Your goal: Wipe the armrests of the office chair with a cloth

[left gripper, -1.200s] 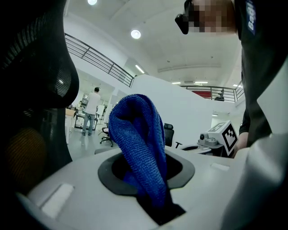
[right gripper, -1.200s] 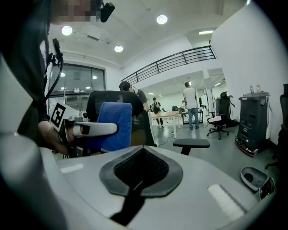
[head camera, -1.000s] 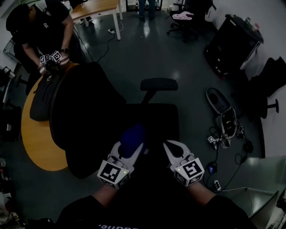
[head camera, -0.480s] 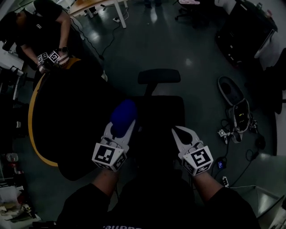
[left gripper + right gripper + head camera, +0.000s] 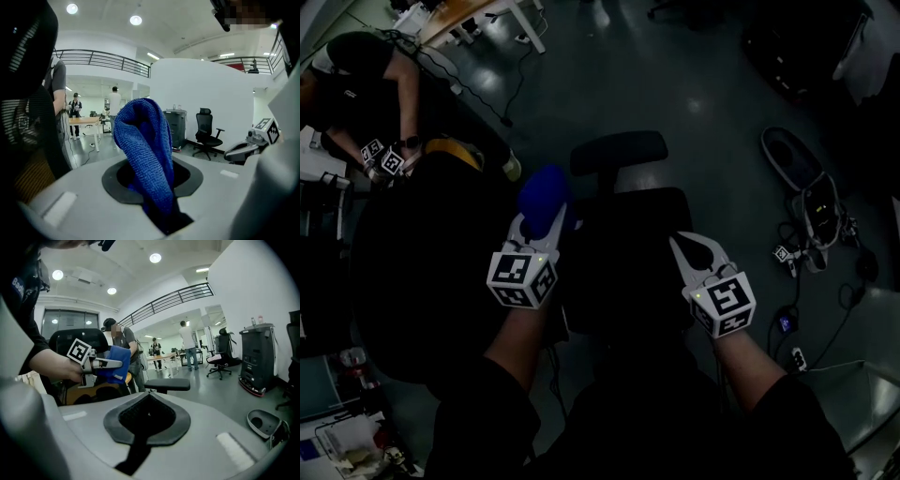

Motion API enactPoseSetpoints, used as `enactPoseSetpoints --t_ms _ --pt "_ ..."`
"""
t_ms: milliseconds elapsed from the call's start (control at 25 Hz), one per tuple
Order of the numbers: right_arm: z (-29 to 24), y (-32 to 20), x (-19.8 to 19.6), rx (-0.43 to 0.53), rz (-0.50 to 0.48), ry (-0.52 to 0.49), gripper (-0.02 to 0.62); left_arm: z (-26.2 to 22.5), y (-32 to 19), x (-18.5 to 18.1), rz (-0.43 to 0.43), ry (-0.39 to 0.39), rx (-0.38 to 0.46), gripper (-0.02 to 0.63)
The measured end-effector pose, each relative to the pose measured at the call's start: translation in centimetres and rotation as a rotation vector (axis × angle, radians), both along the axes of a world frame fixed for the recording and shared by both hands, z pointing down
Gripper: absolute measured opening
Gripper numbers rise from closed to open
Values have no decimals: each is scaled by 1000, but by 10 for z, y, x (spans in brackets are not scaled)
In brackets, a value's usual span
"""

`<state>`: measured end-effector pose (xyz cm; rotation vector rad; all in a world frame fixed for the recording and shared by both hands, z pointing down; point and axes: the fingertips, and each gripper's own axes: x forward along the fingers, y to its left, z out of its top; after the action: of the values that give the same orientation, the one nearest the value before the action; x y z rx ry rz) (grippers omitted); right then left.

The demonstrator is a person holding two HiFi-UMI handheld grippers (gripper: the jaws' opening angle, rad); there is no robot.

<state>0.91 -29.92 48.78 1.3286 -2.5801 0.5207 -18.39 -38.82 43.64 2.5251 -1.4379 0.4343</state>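
Cloth [image 5: 542,197], blue and bunched, sits pinched in our left tool [image 5: 534,230], whose jaws are closed on it. We hold it above the office chair [image 5: 628,253], just left of its black armrest [image 5: 619,150]. Our right tool [image 5: 682,244] hovers over the seat's right side, jaws together, gripping nothing.

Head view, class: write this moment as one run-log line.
left gripper: shut on blue cloth | right gripper: shut, empty | armrest: cloth beside it, contact unclear
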Motion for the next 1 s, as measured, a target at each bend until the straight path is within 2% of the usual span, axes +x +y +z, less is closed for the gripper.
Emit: enactPoseSetpoints --t_ms 120,280,440,600,760,1000 --pt "18 -13 6 -26 19 14 5 22 -29 -1 10 -51 -25 129" --pt "41 -35 16 -46 31 55 5 46 -67 -8 -14 -68 -66 129" --pt "63 -67 25 -65 38 134 5 68 -100 -20 -27 -121 -113 129" --pt "87 -115 33 -67 47 235 5 92 -133 -30 -45 -142 -172 129" --pt "103 -157 43 -69 63 298 5 115 -149 -25 -15 -200 -213 129" --pt "116 -194 49 -86 86 355 -2 134 -158 -11 33 -259 -262 129"
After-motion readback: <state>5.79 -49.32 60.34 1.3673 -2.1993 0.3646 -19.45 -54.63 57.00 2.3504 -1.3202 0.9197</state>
